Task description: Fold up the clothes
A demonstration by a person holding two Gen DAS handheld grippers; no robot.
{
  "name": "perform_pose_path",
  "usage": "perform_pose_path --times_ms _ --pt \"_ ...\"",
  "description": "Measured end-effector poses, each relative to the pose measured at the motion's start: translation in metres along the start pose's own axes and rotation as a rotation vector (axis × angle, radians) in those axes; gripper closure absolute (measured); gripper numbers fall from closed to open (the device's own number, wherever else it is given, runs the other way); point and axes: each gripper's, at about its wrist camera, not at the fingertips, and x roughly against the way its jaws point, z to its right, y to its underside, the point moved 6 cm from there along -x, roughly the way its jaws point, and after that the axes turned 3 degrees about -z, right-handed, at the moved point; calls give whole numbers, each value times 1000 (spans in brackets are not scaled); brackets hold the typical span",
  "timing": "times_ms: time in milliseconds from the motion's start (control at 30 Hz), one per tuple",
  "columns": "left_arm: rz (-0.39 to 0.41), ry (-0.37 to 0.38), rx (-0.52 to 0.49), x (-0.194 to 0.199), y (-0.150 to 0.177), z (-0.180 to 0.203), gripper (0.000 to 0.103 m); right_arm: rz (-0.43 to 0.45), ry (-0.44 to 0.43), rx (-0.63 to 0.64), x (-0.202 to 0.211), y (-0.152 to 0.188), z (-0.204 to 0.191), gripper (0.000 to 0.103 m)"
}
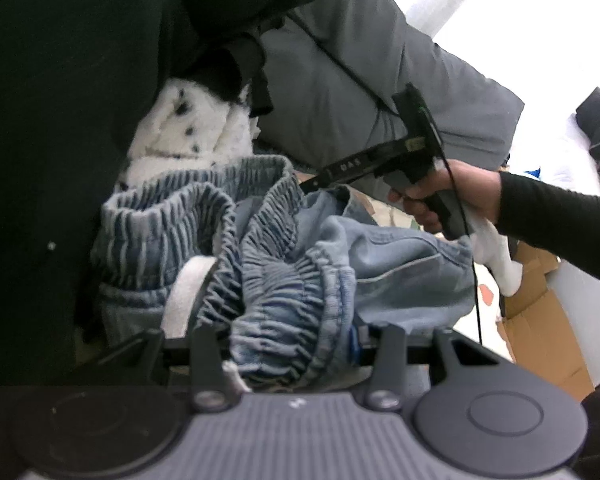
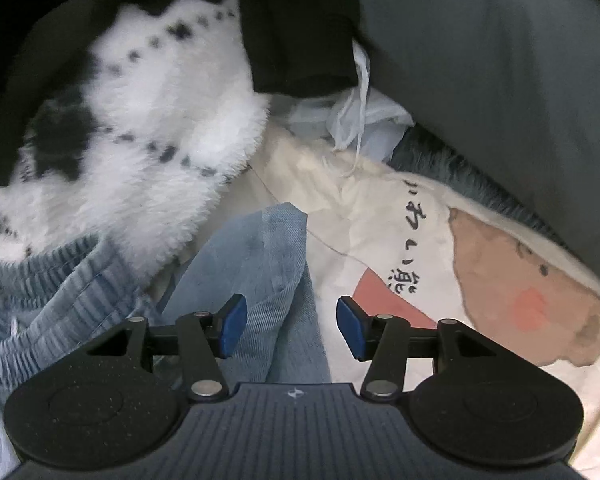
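A light-blue denim garment (image 1: 280,248) with a gathered elastic waistband lies bunched on a pile of clothes. My left gripper (image 1: 296,344) is shut on that waistband; the fabric fills the gap and hides the pads. In the left wrist view a hand (image 1: 460,188) holds my right gripper (image 1: 306,188), its tips at the far edge of the denim. In the right wrist view my right gripper (image 2: 292,326) points down at a denim flap (image 2: 268,264). The flap lies between the blue pads (image 2: 232,328), which stand apart without pressing it.
A fluffy white garment with black spots (image 2: 152,128) lies beside the denim, with a black garment (image 2: 300,32) and a grey one (image 2: 500,60) behind. A cream cloth with a bear print (image 2: 400,216) lies underneath. Cardboard (image 1: 540,312) sits at the right.
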Motion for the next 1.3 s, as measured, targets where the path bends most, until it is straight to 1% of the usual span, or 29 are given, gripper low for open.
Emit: perform_pose_path --times_ms 100,267,300,333,367,400,500,633,767,900,1033,1133,1300 --pt "-6 1 5 -1 1 -3 58 -30 -28 -41 -13 -2 4 45" --pt "-18 4 -13 -3 0 -9 58 -122 -86 -119 -46 0 7 46" --pt "-18 5 -14 -3 -1 -9 58 -123 -95 -119 -49 1 6 57" --pt "-18 7 -15 -3 -2 -9 58 -117 -104 -121 -49 1 7 64" --pt "-18 8 -15 -3 -3 -10 58 -115 -102 -131 -47 1 9 87" --pt "-17 9 -16 -3 -4 -10 58 -115 -95 -143 -45 2 13 93" --pt "-15 14 -20 -2 -6 -9 58 -102 -116 -152 -32 7 19 95" --pt "-2 18 -16 -1 -8 -10 58 -98 -103 -160 -11 18 27 96" --pt "15 21 -25 -1 -13 -8 58 -89 -61 -218 10 34 51 96" --pt "30 19 -49 1 -18 -2 58 -57 -3 -291 35 51 81 96" --pt "49 23 -66 1 -24 3 58 -15 49 -373 72 80 114 96" --pt "65 26 -76 -1 -30 7 58 -5 111 -413 97 105 136 96" --pt "84 34 -96 -9 -40 14 58 10 199 -506 143 158 170 96"
